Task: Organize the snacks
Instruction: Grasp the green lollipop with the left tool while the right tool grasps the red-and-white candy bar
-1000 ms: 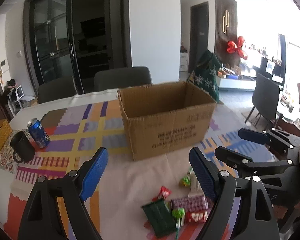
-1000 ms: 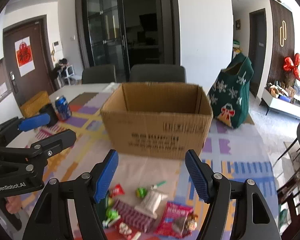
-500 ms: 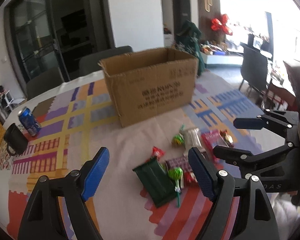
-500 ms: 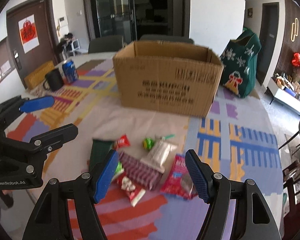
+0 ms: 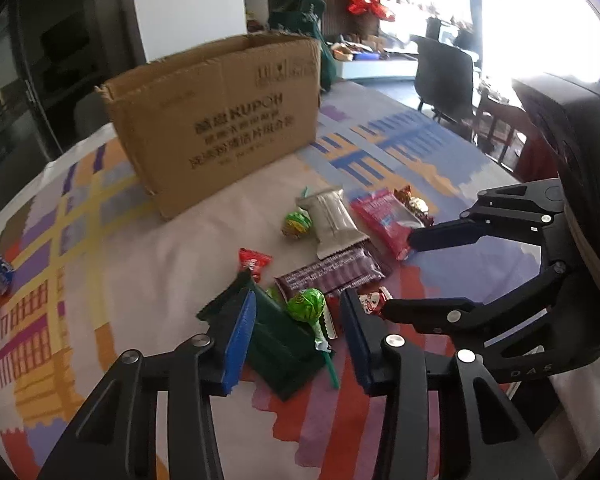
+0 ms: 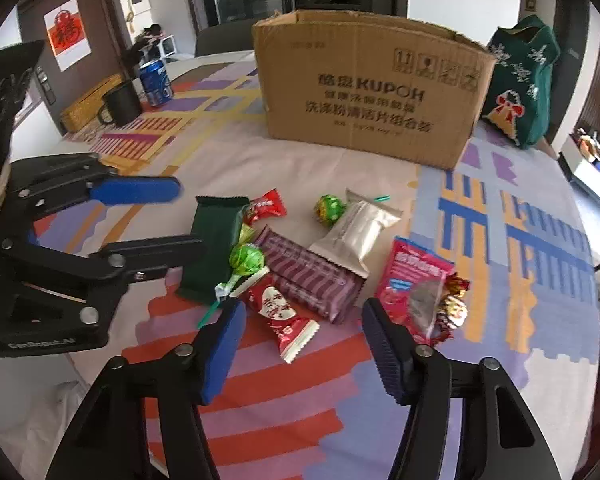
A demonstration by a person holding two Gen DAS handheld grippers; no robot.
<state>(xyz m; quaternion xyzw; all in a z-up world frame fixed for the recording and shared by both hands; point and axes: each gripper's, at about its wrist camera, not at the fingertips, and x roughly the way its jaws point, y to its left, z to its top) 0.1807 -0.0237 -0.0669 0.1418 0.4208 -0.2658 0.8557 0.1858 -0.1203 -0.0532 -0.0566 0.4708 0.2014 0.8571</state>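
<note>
A pile of snacks lies on the tablecloth in front of an open cardboard box (image 5: 220, 120) (image 6: 368, 88). The pile holds a dark green packet (image 5: 276, 336) (image 6: 212, 244), a green lollipop (image 5: 306, 306) (image 6: 246, 258), a purple bar (image 6: 308, 272), a silver packet (image 6: 356, 232), a pink packet (image 6: 414, 280) and a red candy (image 6: 284, 316). My left gripper (image 5: 300, 344) is open, low over the green packet and lollipop. My right gripper (image 6: 304, 344) is open just above the red candy.
A blue can (image 6: 156, 82), a black mug (image 6: 120, 102) and a yellow box (image 6: 88, 100) stand at the table's far left. A green Christmas bag (image 6: 524, 80) sits behind the box at the right. Chairs stand around the table.
Both grippers have come down and forward from a higher view of the box to just above the snack pile. Both stay open.
</note>
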